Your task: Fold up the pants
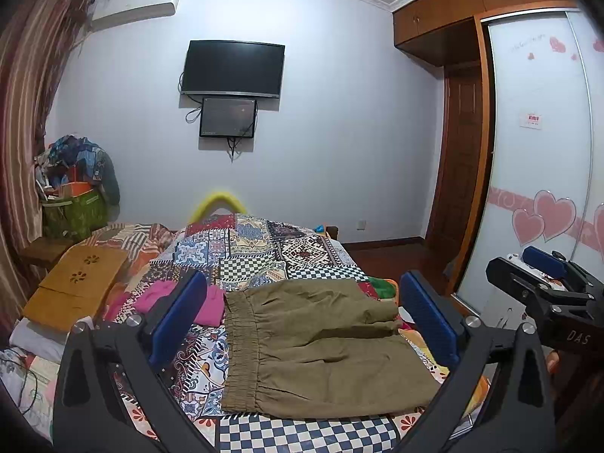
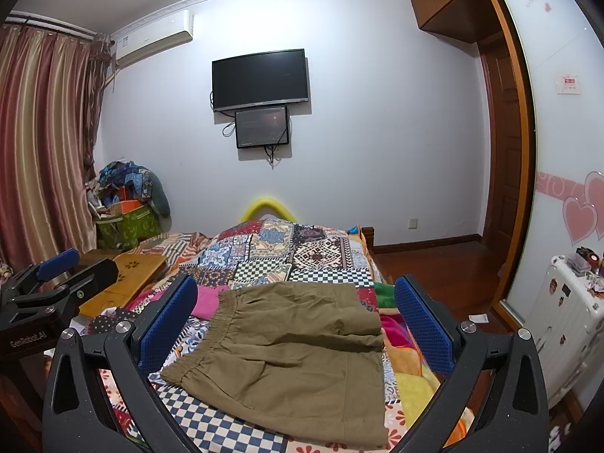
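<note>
- Left wrist view opens on the olive pants (image 1: 317, 347), lying flat on the patchwork bedspread (image 1: 264, 253), dead centre, between the fingers of the left gripper (image 1: 302, 324).
- That left gripper stands wide open, blue pads spread at 9 and 3 o'clock of the garment, nothing between them, and it hovers above the cloth.
- Over at 3 o'clock in this view sits the right gripper (image 1: 543, 268), off the edge of the bed; from its own camera its jaws gape just as wide, empty too.
- Right wrist view has the elastic waistband (image 2: 200, 336) running along the pants' 9 o'clock edge, and the cut-off leg ends at 3 o'clock.
- One leg looks already laid over the other, a ridge of cloth crossing toward 3 o'clock, so the fold seems partly done.
- A pink garment (image 2: 205, 302) peeks out at 10 o'clock, just beside the waistband.
- Handling call: light, limp cotton, likely to sag and crease when lifted, with no stiffness to help.
- Best bites, by this read: the thick gathered waistband at its two ends, or the doubled leg hems, where the pads get more than one thin layer.
</note>
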